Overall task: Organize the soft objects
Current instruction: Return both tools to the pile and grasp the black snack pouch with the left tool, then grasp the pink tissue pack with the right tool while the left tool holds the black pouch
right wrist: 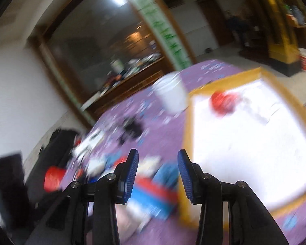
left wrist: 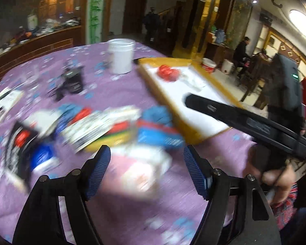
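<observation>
We judged the task barely begun; in the left wrist view one red soft item (left wrist: 167, 72) lay in the shallow yellow-rimmed tray with a white floor (left wrist: 206, 100), beside some pale crumpled pieces we could not identify, while the rest of the tray was bare; the jumble of blue, red, white and yellow soft packets (left wrist: 120, 126) was heaped on the purple flower-printed tablecloth (left wrist: 120, 85), just beside the tray's near edge, and was left to sort. Our left gripper (left wrist: 146, 170) hung above a blurred pale packet (left wrist: 144, 169) at the heap's near side, jaws wide and empty; our right gripper (right wrist: 157, 174) pointed over the heap and the tray rim, jaws moderately apart with nothing between them; it also showed in the left view as a dark bar across the tray, with a hand (left wrist: 279, 180) at its handle. A white plastic jar (left wrist: 121, 56) stood near the tray's far corner and a small black gadget (left wrist: 71, 81) lay well apart from the heap; neither blocked the way; the motion blur hid which packet was which.
</observation>
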Demonstrator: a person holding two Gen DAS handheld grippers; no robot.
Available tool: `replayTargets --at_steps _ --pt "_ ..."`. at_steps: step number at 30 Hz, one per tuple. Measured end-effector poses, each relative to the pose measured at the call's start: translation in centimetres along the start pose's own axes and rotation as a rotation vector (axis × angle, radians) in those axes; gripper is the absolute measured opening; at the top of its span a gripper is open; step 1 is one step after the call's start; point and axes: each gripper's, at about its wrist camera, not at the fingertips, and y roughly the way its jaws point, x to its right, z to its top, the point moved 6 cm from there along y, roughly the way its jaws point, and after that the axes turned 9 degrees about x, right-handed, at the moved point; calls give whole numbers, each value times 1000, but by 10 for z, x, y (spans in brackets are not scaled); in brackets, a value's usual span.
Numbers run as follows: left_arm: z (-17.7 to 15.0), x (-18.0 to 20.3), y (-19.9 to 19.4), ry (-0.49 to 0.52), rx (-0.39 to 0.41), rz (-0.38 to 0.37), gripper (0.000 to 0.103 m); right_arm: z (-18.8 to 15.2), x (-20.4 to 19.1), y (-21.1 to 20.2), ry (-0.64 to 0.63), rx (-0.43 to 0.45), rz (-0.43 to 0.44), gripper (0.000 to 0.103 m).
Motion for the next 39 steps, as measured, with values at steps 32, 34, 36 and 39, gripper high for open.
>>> replayTargets --at_steps 32,34,36,39 --pt "-33 -184 21 -2 -90 374 82 -100 -69 9 -216 -167 232 77" --pt "-32 -186 20 -31 -79 390 58 -101 -71 9 -227 -168 229 77" --pt "-34 -189 17 -77 -79 403 51 -103 -74 9 -249 -171 223 77" --pt "-30 -183 3 -108 -31 397 50 -103 -77 10 -273 -182 215 77"
